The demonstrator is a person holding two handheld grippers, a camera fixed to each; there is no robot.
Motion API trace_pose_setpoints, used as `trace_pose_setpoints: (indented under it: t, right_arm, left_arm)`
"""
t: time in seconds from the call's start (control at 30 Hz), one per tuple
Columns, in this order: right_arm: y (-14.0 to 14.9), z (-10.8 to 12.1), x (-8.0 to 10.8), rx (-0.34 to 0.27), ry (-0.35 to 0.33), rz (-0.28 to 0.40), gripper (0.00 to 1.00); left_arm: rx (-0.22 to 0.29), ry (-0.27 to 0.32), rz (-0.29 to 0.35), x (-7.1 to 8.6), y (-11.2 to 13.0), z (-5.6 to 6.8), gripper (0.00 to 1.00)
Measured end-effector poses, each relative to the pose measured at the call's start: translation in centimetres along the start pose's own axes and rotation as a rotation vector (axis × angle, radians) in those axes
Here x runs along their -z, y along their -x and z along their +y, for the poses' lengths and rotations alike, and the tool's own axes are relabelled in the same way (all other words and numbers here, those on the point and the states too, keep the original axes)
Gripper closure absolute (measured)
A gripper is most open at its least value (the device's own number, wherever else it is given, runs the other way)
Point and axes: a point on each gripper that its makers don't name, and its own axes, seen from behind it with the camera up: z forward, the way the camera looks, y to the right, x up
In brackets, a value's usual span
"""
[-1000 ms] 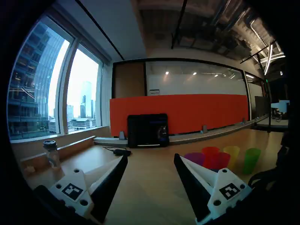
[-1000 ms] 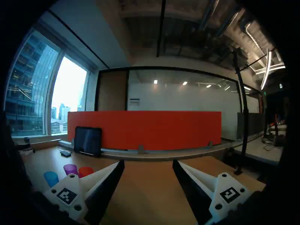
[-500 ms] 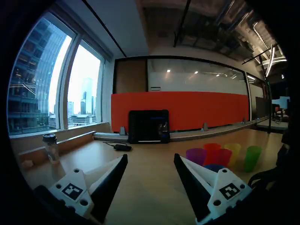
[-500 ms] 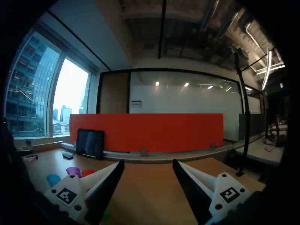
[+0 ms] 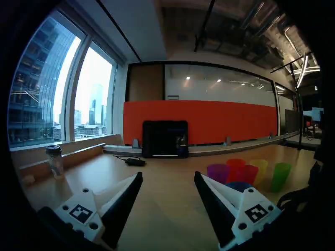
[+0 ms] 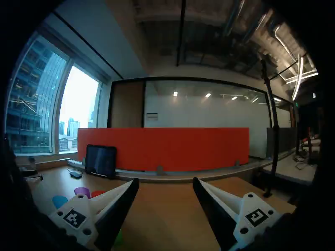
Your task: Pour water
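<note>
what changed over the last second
The left gripper levelled out slightly, so the bottle and cups sit a little higher in its view. The right gripper shifted too: the cups sank lower in its view. Both grippers stayed open and empty; nothing on the table moved.

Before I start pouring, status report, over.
Left gripper open, empty. Right gripper open, empty. Capped bottle upright by the window ledge, untouched; coloured cups clustered right. Nothing visible in the way.

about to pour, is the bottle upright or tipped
Upright: the bottle stands on its base on the desk, dark cap on top. How full, cannot tell.
</note>
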Motion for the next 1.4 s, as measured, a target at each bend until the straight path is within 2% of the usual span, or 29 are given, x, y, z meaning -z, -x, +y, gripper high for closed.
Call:
trace_pose_setpoints:
  t: [0.7, 0.8, 1.2, 1.4]
  right_arm:
    - [0.4, 0.5, 0.4, -0.01, -0.002, -0.003, 0.01]
    - [0.5, 0.3, 0.3, -0.01, -0.006, -0.003, 0.01]
    - [3.5, 0.5, 0.4, 0.039, -0.009, -0.036, 0.01]
    - [4.8, 0.8, 0.2, 0.029, 0.003, -0.043, 0.01]
  left_arm:
    - [-0.004, 0.005, -0.019, -0.1, 0.5, -0.1, 0.09]
    - [-0.004, 0.005, -0.019, -0.1, 0.5, -0.1, 0.04]
    - [-0.005, 0.005, -0.019, -0.2, 0.4, -0.1, 0.03]
    - [-0.005, 0.005, -0.019, -0.1, 0.4, -0.1, 0.03]
